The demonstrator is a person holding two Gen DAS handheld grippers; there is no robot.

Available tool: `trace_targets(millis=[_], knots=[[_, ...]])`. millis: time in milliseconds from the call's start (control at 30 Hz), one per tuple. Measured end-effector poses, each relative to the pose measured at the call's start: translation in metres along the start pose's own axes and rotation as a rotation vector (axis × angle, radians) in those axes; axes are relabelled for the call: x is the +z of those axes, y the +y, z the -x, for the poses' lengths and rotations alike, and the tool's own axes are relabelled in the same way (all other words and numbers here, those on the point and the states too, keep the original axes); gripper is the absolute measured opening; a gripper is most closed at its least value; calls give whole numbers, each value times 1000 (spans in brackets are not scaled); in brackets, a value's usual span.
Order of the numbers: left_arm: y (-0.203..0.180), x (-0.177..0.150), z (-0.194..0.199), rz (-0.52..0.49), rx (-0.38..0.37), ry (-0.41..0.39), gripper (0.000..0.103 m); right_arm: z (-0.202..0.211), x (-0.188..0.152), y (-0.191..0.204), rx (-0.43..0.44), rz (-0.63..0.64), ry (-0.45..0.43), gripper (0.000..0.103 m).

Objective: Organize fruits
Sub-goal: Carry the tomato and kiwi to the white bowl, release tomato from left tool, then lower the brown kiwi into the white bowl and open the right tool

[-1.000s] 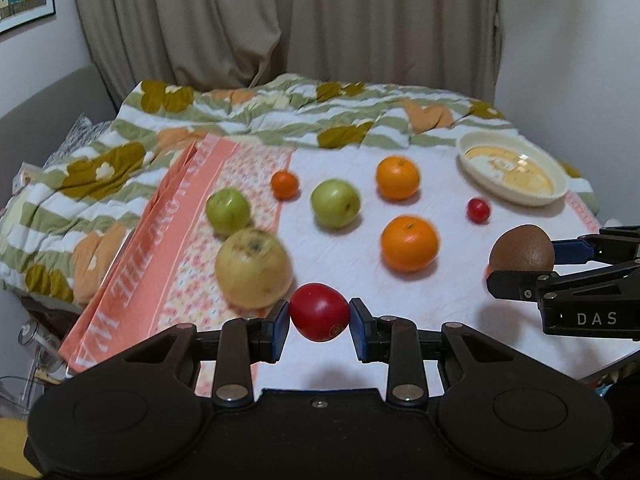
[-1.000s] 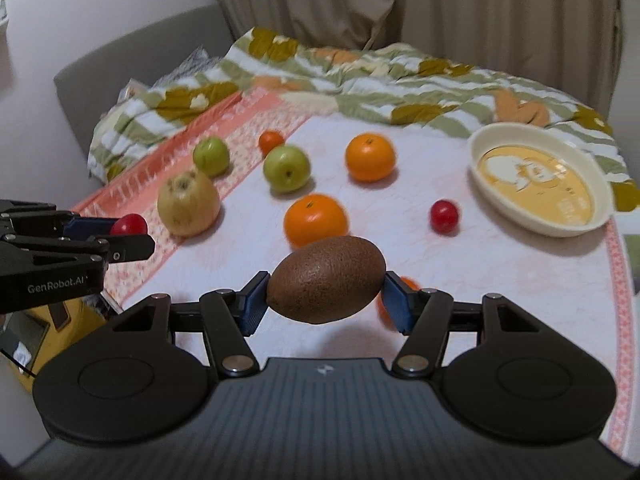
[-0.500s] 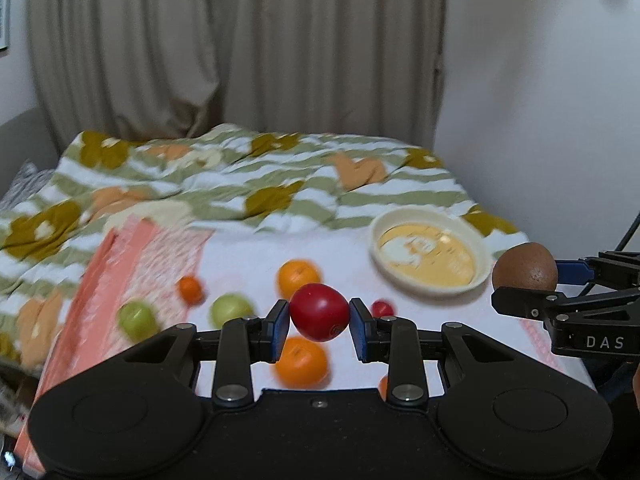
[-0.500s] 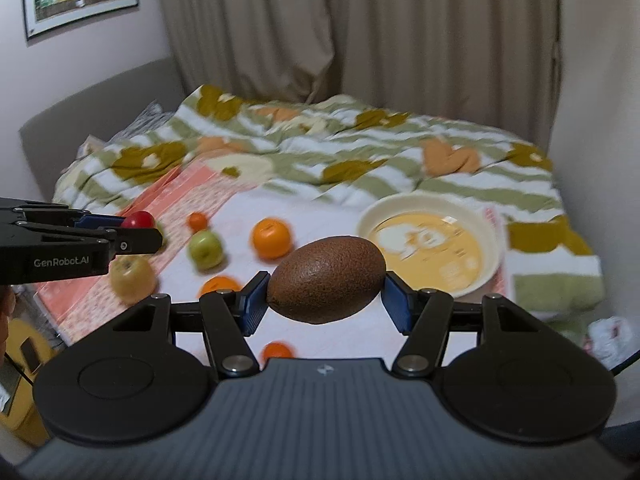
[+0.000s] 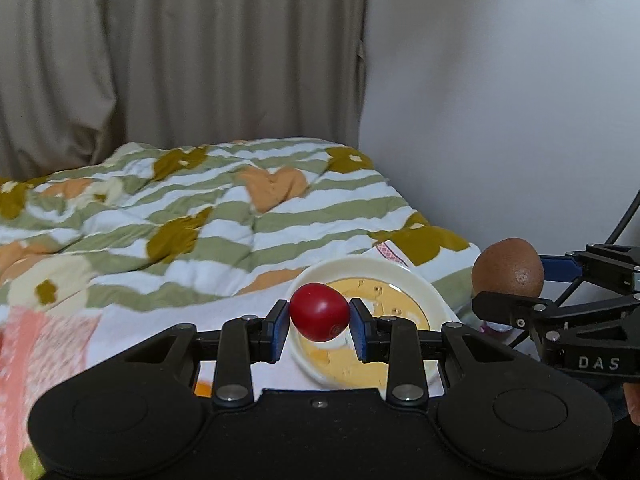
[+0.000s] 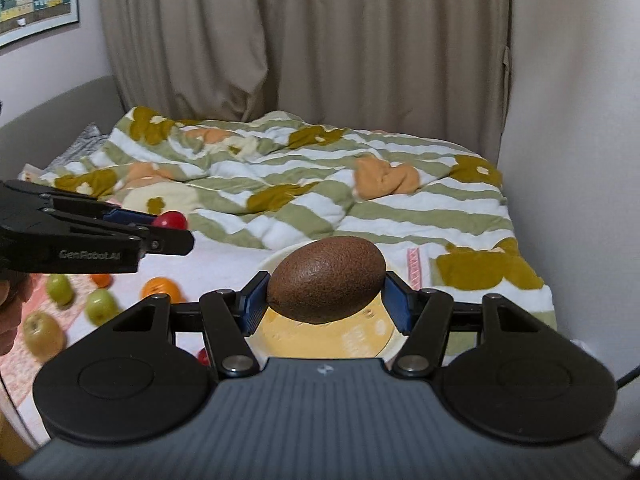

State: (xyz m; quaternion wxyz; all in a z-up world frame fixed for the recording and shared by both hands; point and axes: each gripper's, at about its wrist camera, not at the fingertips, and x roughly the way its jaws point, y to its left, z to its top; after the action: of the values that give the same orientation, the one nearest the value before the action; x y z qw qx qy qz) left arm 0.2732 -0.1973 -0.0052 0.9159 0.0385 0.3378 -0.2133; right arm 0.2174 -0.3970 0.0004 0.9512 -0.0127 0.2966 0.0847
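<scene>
My left gripper (image 5: 319, 325) is shut on a small red tomato (image 5: 319, 312) and holds it in the air over the cream bowl (image 5: 400, 276) with a yellow inside. My right gripper (image 6: 325, 304) is shut on a brown kiwi (image 6: 326, 280) and holds it above the same bowl (image 6: 320, 340). The kiwi also shows at the right of the left wrist view (image 5: 507, 267). The tomato shows at the left of the right wrist view (image 6: 172, 220).
On the white cloth to the left lie green apples (image 6: 98, 306), an orange (image 6: 160, 287), a yellowish pear-like fruit (image 6: 42, 330) and a small red tomato (image 6: 203, 357). A striped quilt (image 6: 320, 184) lies behind, with a wall on the right.
Both grippers have moved forward and right with their fruit, from above the spread fruits to above the bowl. The bowl now sits directly under both.
</scene>
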Motion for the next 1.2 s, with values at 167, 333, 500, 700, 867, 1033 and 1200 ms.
trace_targets(millis=[167, 333, 500, 700, 867, 1033, 1200], knots=[[2, 22, -56, -48, -38, 52, 36, -38, 9, -21, -21, -17, 28, 76], [3, 30, -106, -88, -71, 112, 36, -71, 10, -37, -42, -47, 63, 76], [1, 29, -151, -127, -105, 176, 36, -96, 4, -48, -67, -84, 100, 76], [-7, 19, -185, -192, -125, 235, 36, -114, 0, -57, -95, -114, 142, 76], [-11, 13, -199, -230, -121, 257, 40, -121, -2, -64, -104, -129, 151, 76], [-12, 14, -188, -228, -140, 237, 88, -121, -1, -70, -101, -129, 149, 76], [-15, 15, -161, -256, -70, 208, 92, -116, 3, -73, -71, -117, 145, 76]])
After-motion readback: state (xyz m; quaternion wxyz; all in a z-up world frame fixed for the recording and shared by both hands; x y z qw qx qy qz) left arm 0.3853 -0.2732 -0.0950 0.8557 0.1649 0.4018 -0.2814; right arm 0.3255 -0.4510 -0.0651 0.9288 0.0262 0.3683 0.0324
